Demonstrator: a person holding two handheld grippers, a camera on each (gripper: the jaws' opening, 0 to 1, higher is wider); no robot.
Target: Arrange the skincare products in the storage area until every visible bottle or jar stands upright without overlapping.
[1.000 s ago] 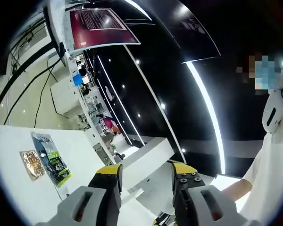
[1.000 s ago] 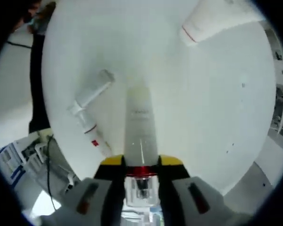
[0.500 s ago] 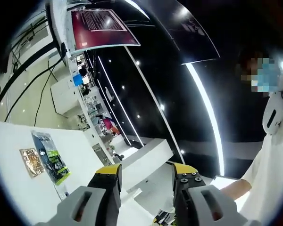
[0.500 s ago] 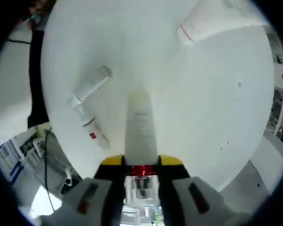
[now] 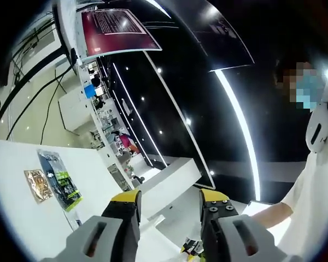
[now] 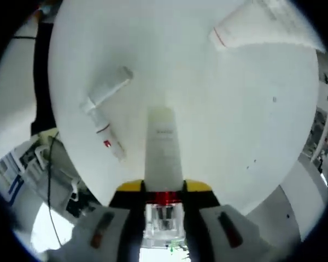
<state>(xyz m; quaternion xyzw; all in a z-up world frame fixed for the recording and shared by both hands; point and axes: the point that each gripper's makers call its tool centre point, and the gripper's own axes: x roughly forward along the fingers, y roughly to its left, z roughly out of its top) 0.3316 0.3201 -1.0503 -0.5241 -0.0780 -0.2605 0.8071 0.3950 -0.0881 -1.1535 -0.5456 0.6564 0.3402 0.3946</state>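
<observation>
In the right gripper view I have the right gripper (image 6: 164,188) clenched on a pale tube (image 6: 163,148) — the yellow-tipped jaws close on it at the red band beside its clear cap, and the tube's body runs straight out from the jaws above the white round table (image 6: 251,109). The tube's far end looks just off the tabletop, though I cannot tell whether it touches. On the table to the left of it lies a slim white pump bottle (image 6: 104,112) on its side, slanted, with a red mark near its lower end; it sits apart from the held tube. At the upper right a larger white tube (image 6: 262,27) with a thin red line near its end also lies flat, well apart from both. In the left gripper view the left gripper (image 5: 168,204) is released — its two jaws stand apart with nothing between them, pointed away from the work toward a dark ceiling with light strips. A white surface (image 5: 22,218) at the lower left carries two flat packets (image 5: 52,177), side by side. A person's white sleeve (image 5: 311,202) shows at the right edge.
</observation>
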